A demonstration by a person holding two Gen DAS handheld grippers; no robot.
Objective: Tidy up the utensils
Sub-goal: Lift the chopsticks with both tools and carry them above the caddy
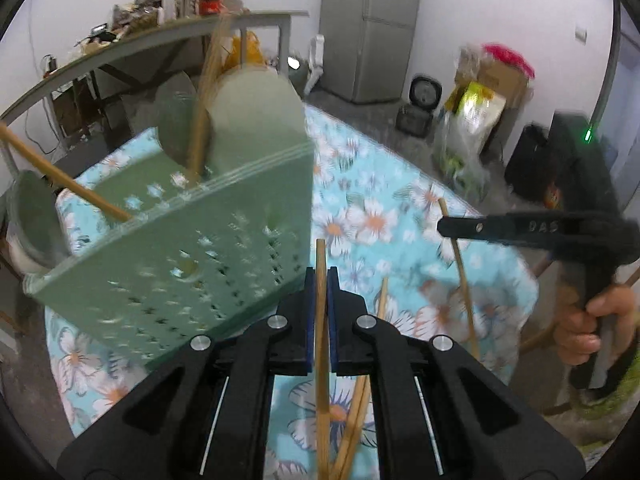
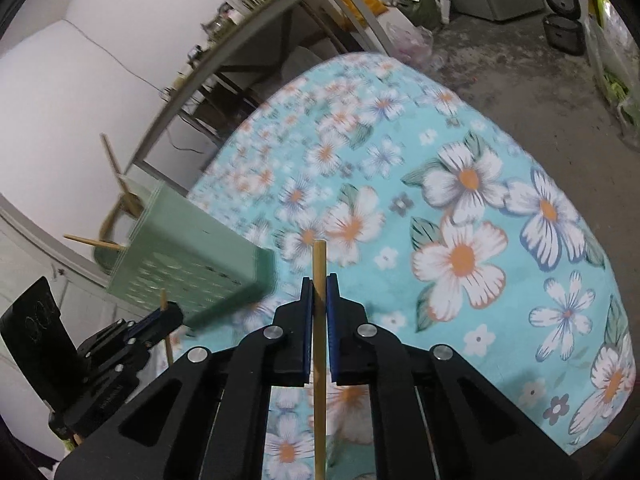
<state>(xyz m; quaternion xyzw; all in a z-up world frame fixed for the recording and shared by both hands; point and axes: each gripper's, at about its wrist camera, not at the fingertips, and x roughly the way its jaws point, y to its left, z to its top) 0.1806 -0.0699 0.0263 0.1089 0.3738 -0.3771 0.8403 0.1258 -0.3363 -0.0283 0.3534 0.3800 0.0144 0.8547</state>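
Your left tongs [image 1: 321, 280] are closed tight on a single wooden chopstick [image 1: 321, 320], its tip poking up past the blue pads, and your right tongs [image 2: 319, 288] are clamped the same way on another chopstick [image 2: 319, 340]. The green perforated utensil holder [image 1: 208, 248] sits on the flowered counter [image 2: 480, 200], just ahead and to the left of your left tongs, with a few wooden utensils already leaning out of its top. More loose chopsticks [image 1: 464, 280] lie on the cloth below and to the right of your left tongs. You look to be mid-carry, bringing both sticks toward the holder. Next, I'd judge, you need to lift each stick above the rim, tip it near upright over an open compartment, and only then ease the grip so it drops in rather than glancing off the edge.
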